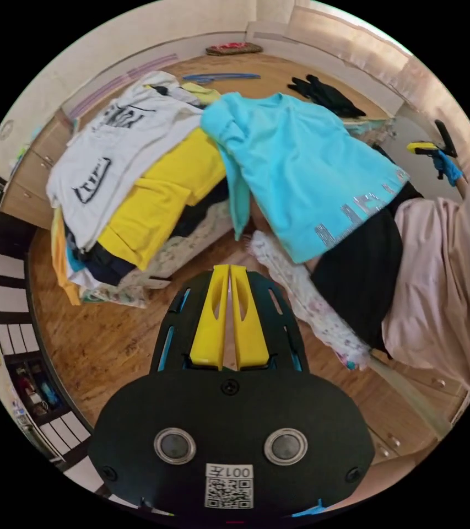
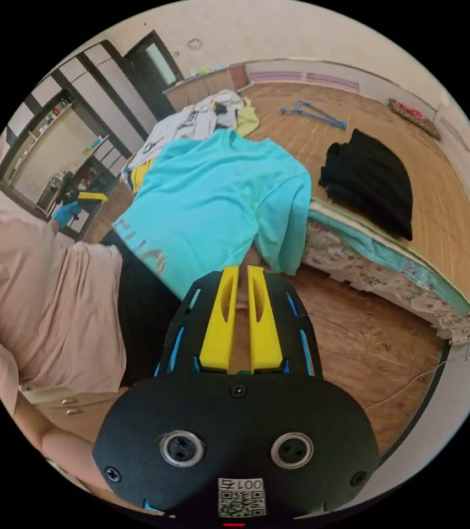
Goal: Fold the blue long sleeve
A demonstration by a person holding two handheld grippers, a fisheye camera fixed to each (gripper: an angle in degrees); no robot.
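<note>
Thing: bright blue knit long-sleeve top [image 1: 306, 182] draped over the person's lap, beside the bed's [image 2: 411, 270] edge | left tongs [image 1: 229, 270] nearly closed, empty | right tongs [image 2: 243, 270] narrow, empty | Advice: probably open both, pinch the shoulders, spread it flat first.

Light blue long sleeve [image 1: 306, 182], silver lettering, draped over person's lap

Blue top [image 1: 306, 176] lower hem hidden behind person's lap, clothes pile [image 1: 130, 187] lower layers buried, shelf [image 2: 58, 138] contents too small to tell.
</note>
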